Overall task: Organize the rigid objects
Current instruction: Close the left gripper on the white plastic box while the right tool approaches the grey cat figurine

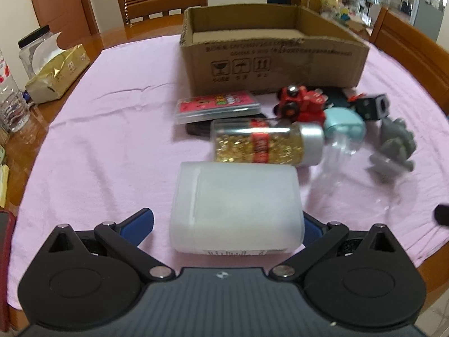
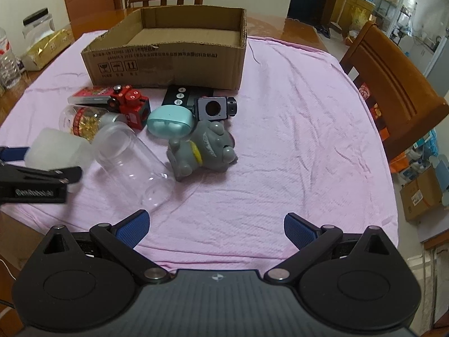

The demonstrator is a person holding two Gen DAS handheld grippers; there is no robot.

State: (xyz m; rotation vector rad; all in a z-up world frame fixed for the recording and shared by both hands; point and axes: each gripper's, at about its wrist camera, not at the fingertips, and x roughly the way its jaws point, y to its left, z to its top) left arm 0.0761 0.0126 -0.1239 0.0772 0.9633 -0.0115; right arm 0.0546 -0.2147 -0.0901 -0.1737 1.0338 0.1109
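Pink cloth (image 2: 280,140) covers the worktop (image 2: 303,31). Cardboard box (image 1: 275,64) sits at the far edge, open top, nothing visible inside.

Left gripper (image 1: 227,219): fingers spread wide around a frosted white tub (image 1: 237,205) lying on its side near the front edge. Left pad clearly apart from the tub; right pad hidden behind it, so contact there can't be told.

Right gripper (image 2: 216,224): fingers wide open over bare cloth near the front edge, holding nothing.

Clutter sits between box and tub:
- jar of gold beads (image 1: 266,146), on its side, just beyond the tub
- clear empty jar (image 2: 132,163), on its side, beside the tub
- red card case (image 1: 216,106) and red toy car (image 1: 300,105) close to the box front
- teal case (image 2: 171,122) touching the grey figurine (image 2: 202,148)
- black cube block (image 2: 214,108) with a round hole, beside a black remote (image 2: 179,95) by the box

Wooden chairs (image 2: 393,90) at the far and right edges. Gold tissue pack (image 1: 59,73) at the left edge, off the cloth.
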